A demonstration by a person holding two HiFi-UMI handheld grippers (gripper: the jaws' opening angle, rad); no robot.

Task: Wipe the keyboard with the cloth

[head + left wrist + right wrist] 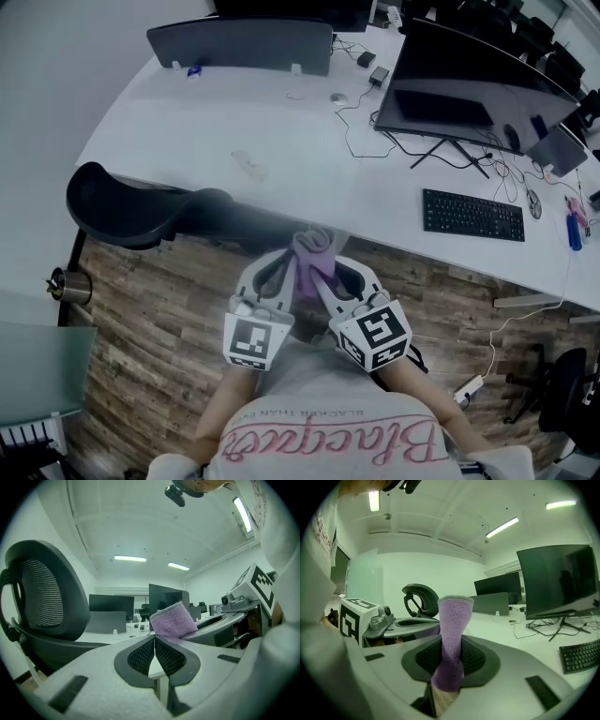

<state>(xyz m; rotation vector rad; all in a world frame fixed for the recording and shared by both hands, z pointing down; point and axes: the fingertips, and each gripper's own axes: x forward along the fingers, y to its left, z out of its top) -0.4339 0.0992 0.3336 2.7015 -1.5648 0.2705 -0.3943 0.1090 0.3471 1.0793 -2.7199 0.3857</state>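
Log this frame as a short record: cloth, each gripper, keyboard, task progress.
cloth: purple, standing upright out of the right gripper
right gripper: shut on the cloth
left gripper: jaws together, tips beside the cloth; a grip on it cannot be confirmed
keyboard: black, on the white desk in front of the monitor, apart from both grippers
wiping: not yet begun

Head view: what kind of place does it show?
Probably an office: a long white desk carries a large monitor and a black keyboard, and an office chair stands at its edge.
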